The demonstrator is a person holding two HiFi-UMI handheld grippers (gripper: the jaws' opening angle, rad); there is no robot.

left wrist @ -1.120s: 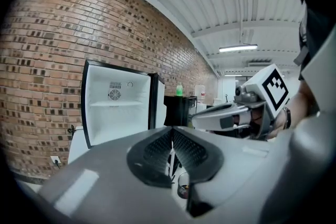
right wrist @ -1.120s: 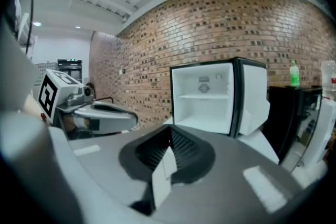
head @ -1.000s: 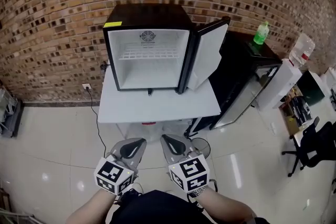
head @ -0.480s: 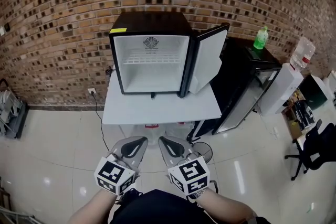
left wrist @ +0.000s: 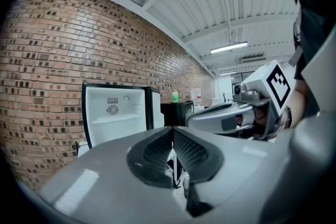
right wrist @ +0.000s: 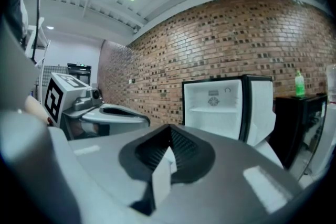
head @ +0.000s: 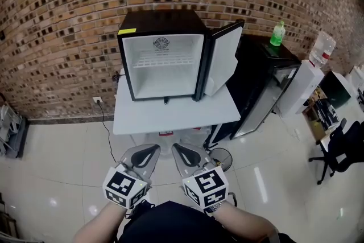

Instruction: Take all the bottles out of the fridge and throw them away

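Both clenched and empty, the left gripper (head: 149, 152) and right gripper (head: 181, 151) sit low centre; the fridge (head: 162, 19), upper centre on the bench (head: 170, 116), looks bare, so check its shelf (head: 165, 60) before quitting.

Left claw (head: 152, 151) shut, right claw (head: 178, 149) shut, side by side, pointing forward

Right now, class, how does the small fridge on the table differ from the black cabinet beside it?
The fridge sits up on the white table; the black cabinet stands on the floor. The fridge's door hangs wide open, showing a white inside with no bottles; the cabinet's inside cannot be seen. The cabinet carries a green bottle on top; the fridge carries none. Both are black outside and stand by the brick wall.
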